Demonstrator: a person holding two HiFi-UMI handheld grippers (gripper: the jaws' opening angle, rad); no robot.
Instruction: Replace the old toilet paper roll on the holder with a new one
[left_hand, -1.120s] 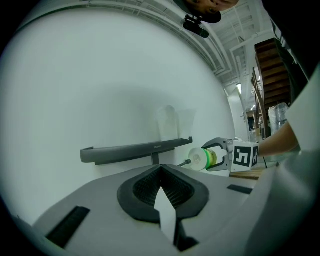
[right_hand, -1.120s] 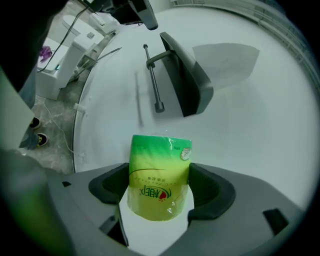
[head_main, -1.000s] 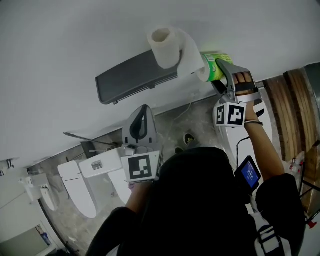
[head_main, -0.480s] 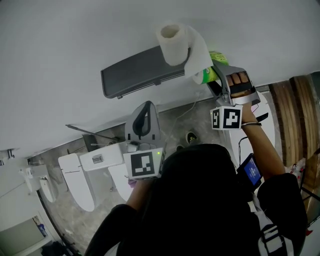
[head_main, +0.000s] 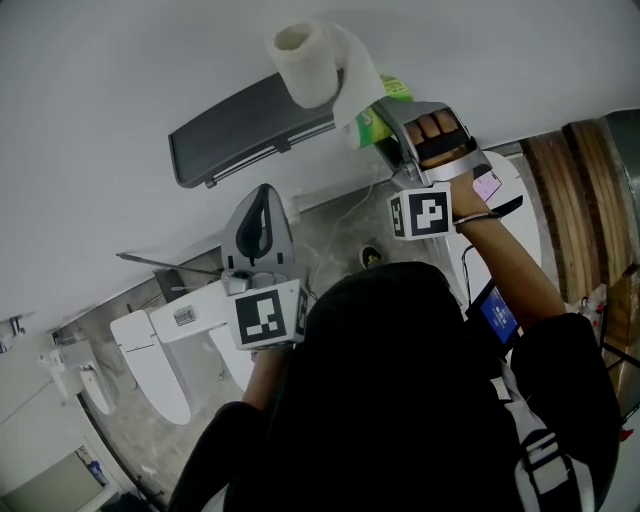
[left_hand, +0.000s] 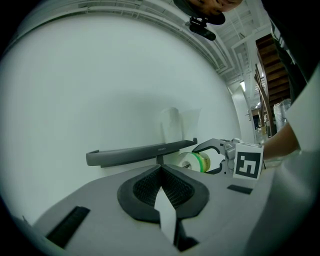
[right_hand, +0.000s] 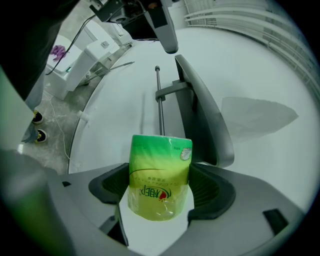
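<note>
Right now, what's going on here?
A person is swapping toilet paper at a wall holder. The right gripper has its fingers shut on a green-wrapped roll, held up beside the holder. An unwrapped white roll sits on the holder's shelf, its tail hanging. The left gripper hangs lower, shut and empty.

My right gripper (right_hand: 159, 186) holds the new roll (right_hand: 161, 167) at the holder's (head_main: 250, 125) right end; the old roll (head_main: 305, 65) stands on top; my left gripper (left_hand: 161, 175) is below, well apart.
</note>
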